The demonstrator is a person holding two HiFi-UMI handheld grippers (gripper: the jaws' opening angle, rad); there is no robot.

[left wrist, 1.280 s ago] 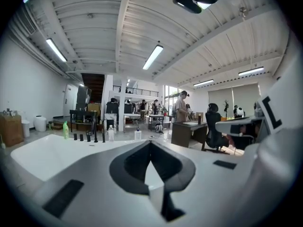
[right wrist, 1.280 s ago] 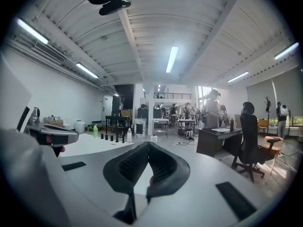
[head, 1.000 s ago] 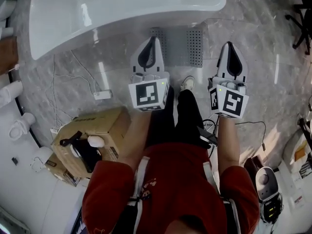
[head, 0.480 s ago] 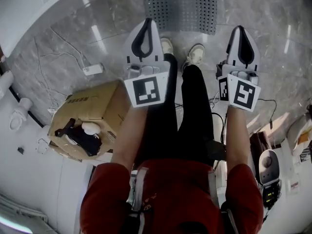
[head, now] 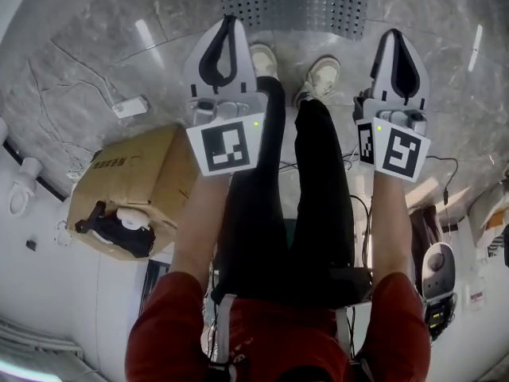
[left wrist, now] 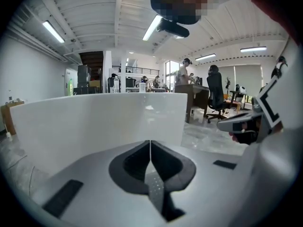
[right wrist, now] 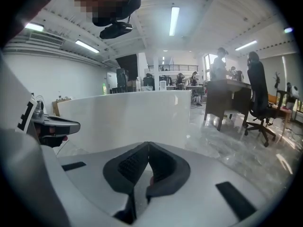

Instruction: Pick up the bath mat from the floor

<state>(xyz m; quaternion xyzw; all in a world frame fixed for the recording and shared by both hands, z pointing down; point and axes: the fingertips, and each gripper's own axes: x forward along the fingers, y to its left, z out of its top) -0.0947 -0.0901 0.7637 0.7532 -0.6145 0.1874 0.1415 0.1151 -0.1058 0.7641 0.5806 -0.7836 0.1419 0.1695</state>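
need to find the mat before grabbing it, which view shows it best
The head view: the grey dotted mat lies at the top edge, beyond the shoes, partly cut off by the frame. Both gripper views look level at the white tub and show no mat.

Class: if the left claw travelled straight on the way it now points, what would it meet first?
Most likely the white bathtub wall, which fills the view just beyond the shut left claw, though depth is unclear.
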